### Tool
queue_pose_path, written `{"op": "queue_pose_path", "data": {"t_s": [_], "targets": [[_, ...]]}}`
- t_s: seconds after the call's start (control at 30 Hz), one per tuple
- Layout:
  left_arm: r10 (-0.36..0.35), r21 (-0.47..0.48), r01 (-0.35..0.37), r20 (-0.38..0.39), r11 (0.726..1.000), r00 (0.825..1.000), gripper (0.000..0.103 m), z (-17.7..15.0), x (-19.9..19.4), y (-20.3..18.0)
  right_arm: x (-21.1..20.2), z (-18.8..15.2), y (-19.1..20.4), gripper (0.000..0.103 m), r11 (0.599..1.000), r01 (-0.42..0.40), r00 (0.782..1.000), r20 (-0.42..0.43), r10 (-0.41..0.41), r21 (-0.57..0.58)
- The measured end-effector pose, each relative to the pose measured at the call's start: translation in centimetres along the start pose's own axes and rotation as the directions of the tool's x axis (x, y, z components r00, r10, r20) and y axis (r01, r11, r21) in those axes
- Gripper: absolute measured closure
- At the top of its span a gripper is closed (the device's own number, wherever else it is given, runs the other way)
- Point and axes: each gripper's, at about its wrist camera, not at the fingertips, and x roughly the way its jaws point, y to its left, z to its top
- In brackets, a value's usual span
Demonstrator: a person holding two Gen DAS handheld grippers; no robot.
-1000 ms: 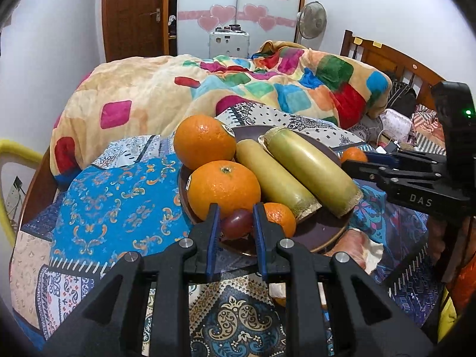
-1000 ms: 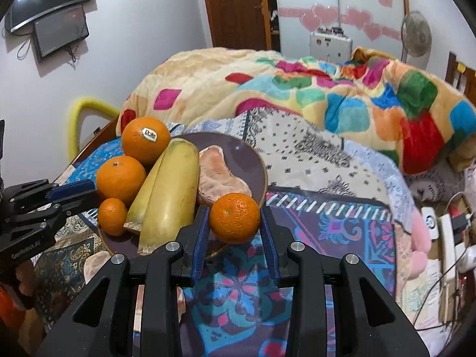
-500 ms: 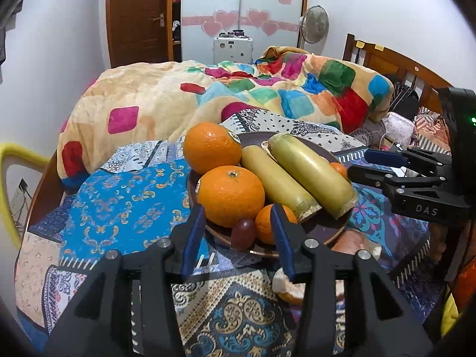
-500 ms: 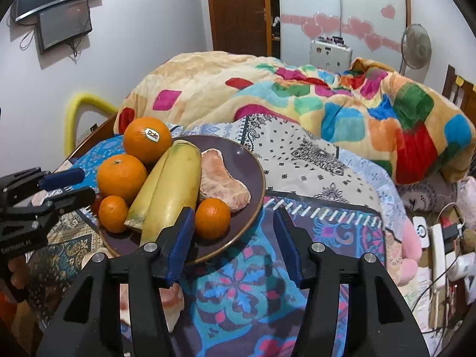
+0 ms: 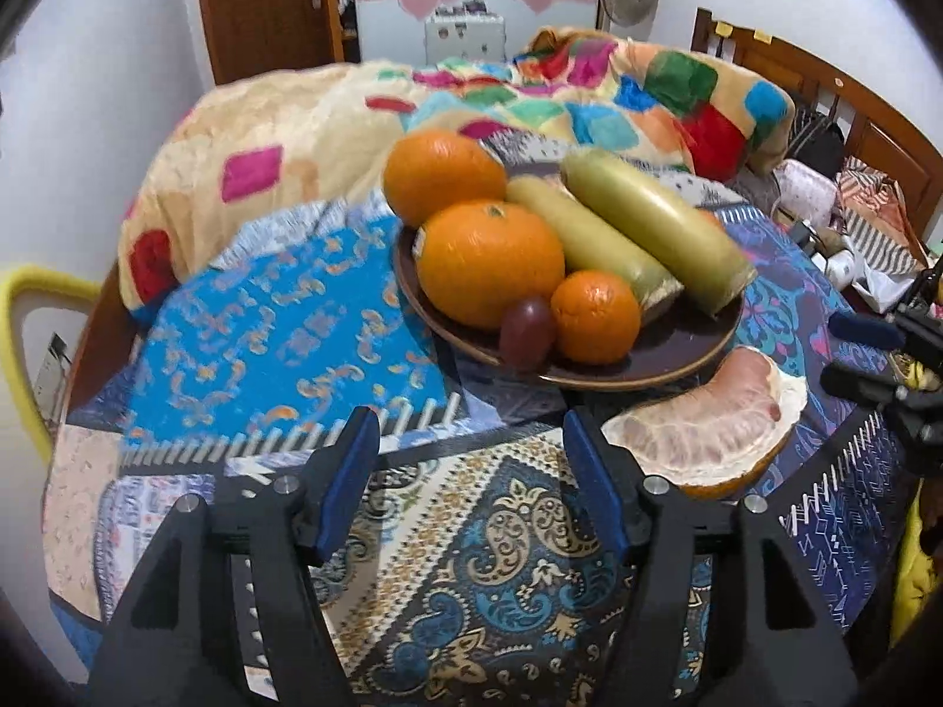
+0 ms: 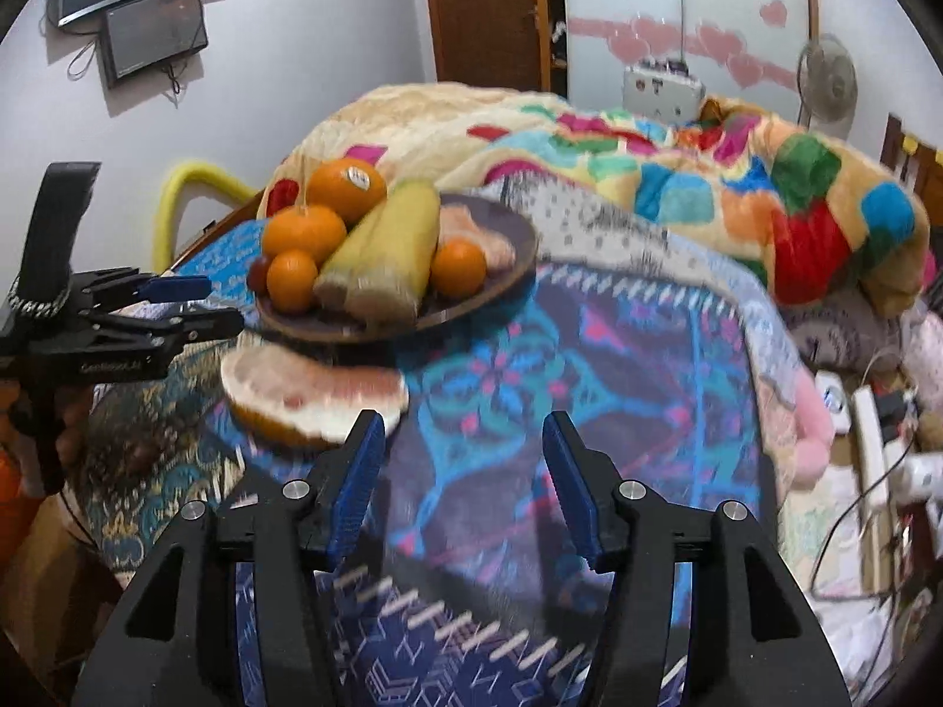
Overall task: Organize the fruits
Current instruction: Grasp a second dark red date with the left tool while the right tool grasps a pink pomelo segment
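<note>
A dark brown plate (image 5: 678, 353) holds two large oranges (image 5: 489, 262), a small orange (image 5: 595, 318), a dark red grape (image 5: 526, 330) and two yellow-green sugarcane pieces (image 5: 654, 230). In the right wrist view the plate (image 6: 471, 306) also holds another small orange (image 6: 458, 268) and a pomelo piece (image 6: 471, 230). A pomelo wedge (image 5: 707, 436) lies on the cloth beside the plate, also in the right wrist view (image 6: 312, 400). My left gripper (image 5: 468, 448) is open and empty, short of the plate. My right gripper (image 6: 462, 453) is open and empty, back from the plate.
The plate sits on a patterned blue cloth (image 5: 277, 342) over a round table. A bed with a colourful quilt (image 5: 530, 106) lies behind. Cables and clutter (image 6: 872, 412) lie at the right. A yellow chair back (image 5: 23, 318) stands at the left.
Both grippers let go of their fruit, the left the grape and the right the small orange, opened wide and drew back from the plate.
</note>
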Motion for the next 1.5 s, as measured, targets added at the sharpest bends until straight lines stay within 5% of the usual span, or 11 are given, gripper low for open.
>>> {"op": "queue_pose_path", "data": {"t_s": [0.47, 0.8, 0.97, 1.5], "targets": [[-0.016, 0.064, 0.018, -0.035, 0.998, 0.999, 0.038, -0.8, -0.1, -2.1, 2.1, 0.1, 0.4, 0.051, 1.0, 0.017, 0.998, -0.054, -0.017, -0.011], [-0.157, 0.178, 0.167, -0.07, 0.97, 0.985, 0.039, -2.3, -1.9, -7.2, 2.5, 1.1, -1.6, 0.051, 0.997, 0.06, 0.996, -0.07, -0.057, 0.041], [-0.165, 0.219, 0.17, -0.041, 0.961, 0.985, 0.039, -2.2, -2.7, -9.2, 1.8, 0.9, -1.5, 0.051, 0.997, 0.07, 0.996, -0.066, -0.067, 0.042], [-0.068, 0.026, 0.066, 0.112, 0.997, 0.991, 0.038, -1.8, -7.0, -2.3, 0.0, 1.4, 4.2, 0.051, 0.999, 0.013, 1.0, 0.013, -0.012, -0.037]]}}
